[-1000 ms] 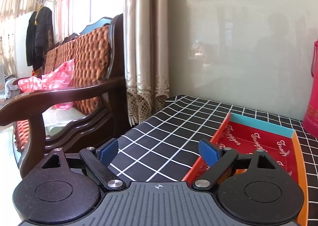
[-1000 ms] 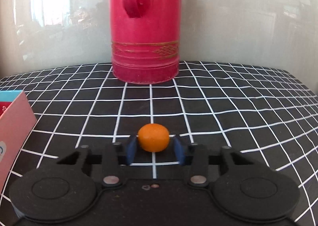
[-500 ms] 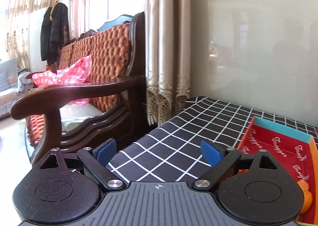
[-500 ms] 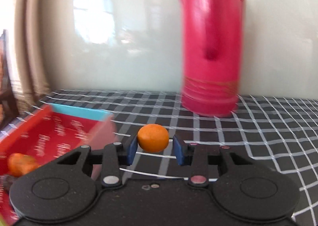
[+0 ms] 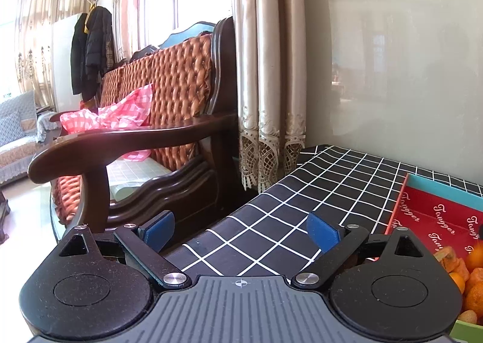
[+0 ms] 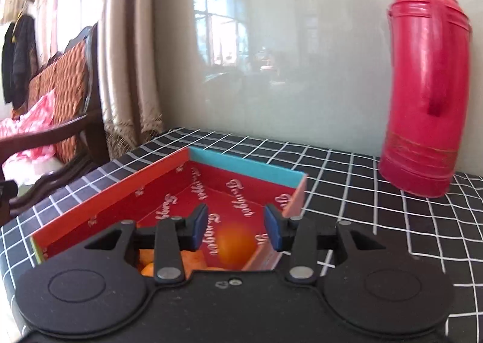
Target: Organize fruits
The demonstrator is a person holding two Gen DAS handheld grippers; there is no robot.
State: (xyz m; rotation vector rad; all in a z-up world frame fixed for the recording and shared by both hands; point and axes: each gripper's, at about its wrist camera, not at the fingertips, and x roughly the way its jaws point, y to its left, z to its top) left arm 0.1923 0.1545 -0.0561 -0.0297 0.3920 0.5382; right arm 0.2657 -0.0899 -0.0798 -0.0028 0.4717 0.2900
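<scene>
Bright daylight enters through the tall curtained window at the left of both views, blown out nearly to white in the panes. The glossy pale grey wall panel mirrors the room and a window as a hazy reflection. Fisheye distortion bows the straight lines toward the edges, and the corners are black. The left wrist view is sharp. The right wrist view is softened: the tall red plastic thermos flask smears sideways, and the round orange tangerine in the red cardboard box is blurred.
</scene>
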